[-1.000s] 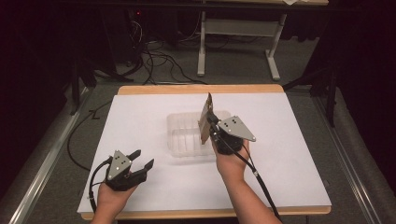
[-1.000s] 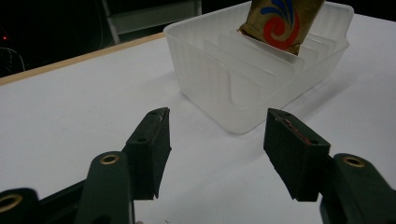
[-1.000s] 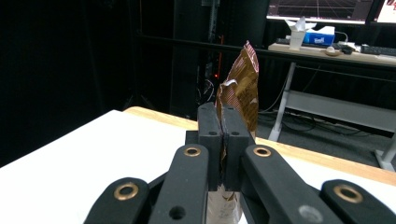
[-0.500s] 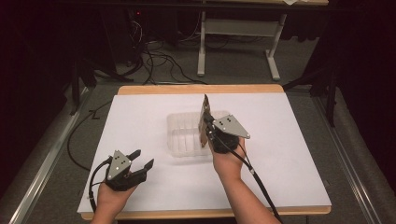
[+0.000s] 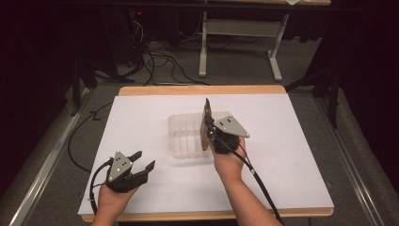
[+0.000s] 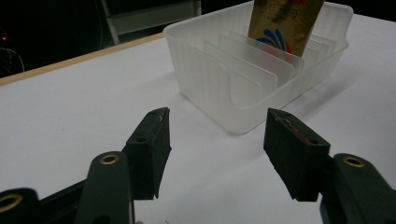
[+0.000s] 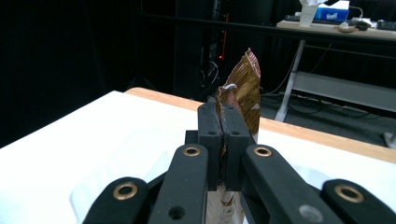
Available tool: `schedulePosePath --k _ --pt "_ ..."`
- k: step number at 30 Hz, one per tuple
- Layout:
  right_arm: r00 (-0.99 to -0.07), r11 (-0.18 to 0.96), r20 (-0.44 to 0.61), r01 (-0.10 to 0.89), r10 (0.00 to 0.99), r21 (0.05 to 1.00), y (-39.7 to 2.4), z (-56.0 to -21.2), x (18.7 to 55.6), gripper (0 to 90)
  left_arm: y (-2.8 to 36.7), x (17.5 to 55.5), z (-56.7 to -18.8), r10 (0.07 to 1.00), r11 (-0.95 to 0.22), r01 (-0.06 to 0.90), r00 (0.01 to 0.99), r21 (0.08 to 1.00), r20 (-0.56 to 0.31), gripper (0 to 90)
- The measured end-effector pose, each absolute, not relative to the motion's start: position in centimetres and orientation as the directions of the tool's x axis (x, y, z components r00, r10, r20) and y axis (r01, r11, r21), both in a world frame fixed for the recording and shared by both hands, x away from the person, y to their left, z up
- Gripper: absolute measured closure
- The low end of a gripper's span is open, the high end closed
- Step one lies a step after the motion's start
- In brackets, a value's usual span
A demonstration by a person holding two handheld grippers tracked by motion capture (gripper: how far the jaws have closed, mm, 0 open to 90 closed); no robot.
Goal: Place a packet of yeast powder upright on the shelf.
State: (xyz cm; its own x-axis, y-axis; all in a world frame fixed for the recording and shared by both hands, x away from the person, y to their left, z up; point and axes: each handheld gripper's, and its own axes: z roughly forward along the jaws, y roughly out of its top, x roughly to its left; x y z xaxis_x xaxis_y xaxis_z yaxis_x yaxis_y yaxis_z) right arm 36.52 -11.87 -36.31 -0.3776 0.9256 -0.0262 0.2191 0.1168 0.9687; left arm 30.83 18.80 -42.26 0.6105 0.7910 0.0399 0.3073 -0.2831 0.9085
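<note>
Right gripper (image 5: 210,128) fingers clenched on a brown snack packet (image 5: 205,125), held upright on edge over the clear slotted plastic bin (image 5: 186,136) mid-tabletop (image 5: 291,155). Packet's lower end sits between the bin's dividers (image 6: 254,63). Left gripper (image 5: 141,162) rests near the tabletop's front-left, well apart from the bin, fingers (image 6: 154,140) released, nothing between them.
</note>
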Motion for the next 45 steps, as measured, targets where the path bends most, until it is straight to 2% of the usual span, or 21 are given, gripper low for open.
schedulePosePath --k 17,25,26,27,28,30,42,43,45 --pt "-0.390 0.116 -0.007 0.257 0.921 0.959 -11.6 -37.3 36.9 86.7 18.8 30.8 -42.3 0.791 -0.283 0.308 0.610 0.908 0.040 41.7" --pt "-0.405 0.096 0.018 0.260 0.914 0.961 -11.8 -37.0 37.0 73.2 18.8 30.8 -42.3 0.792 -0.283 0.308 0.610 0.908 0.040 41.7" --pt "-0.407 0.097 0.019 0.262 0.913 0.960 -11.9 -36.9 37.0 68.0 18.8 30.8 -42.3 0.792 -0.283 0.308 0.609 0.909 0.040 41.7" --pt "-0.407 0.097 0.019 0.262 0.913 0.960 -11.9 -36.9 37.0 68.0 18.8 30.8 -42.3 0.792 -0.283 0.308 0.609 0.909 0.040 41.7" --pt "-0.409 0.098 0.018 0.260 0.912 0.961 -11.9 -36.8 37.0 62.6 18.8 30.8 -42.3 0.791 -0.284 0.309 0.610 0.908 0.040 41.7" --pt "-0.409 0.091 0.027 0.266 0.912 0.960 -11.9 -36.7 37.0 59.3 18.8 30.8 -42.3 0.792 -0.284 0.308 0.610 0.908 0.041 41.7" --pt "-0.434 0.097 0.028 0.263 0.901 0.960 -11.7 -36.0 36.9 48.4 18.7 30.8 -42.3 0.791 -0.285 0.308 0.610 0.908 0.041 41.7" --pt "-0.432 0.104 0.022 0.267 0.902 0.958 -11.6 -35.9 36.8 43.8 18.7 30.8 -42.3 0.791 -0.286 0.308 0.611 0.907 0.042 41.7" --pt "-0.433 0.105 0.023 0.270 0.901 0.957 -11.6 -35.8 36.8 42.7 18.7 30.9 -42.3 0.790 -0.287 0.308 0.611 0.907 0.043 41.7"
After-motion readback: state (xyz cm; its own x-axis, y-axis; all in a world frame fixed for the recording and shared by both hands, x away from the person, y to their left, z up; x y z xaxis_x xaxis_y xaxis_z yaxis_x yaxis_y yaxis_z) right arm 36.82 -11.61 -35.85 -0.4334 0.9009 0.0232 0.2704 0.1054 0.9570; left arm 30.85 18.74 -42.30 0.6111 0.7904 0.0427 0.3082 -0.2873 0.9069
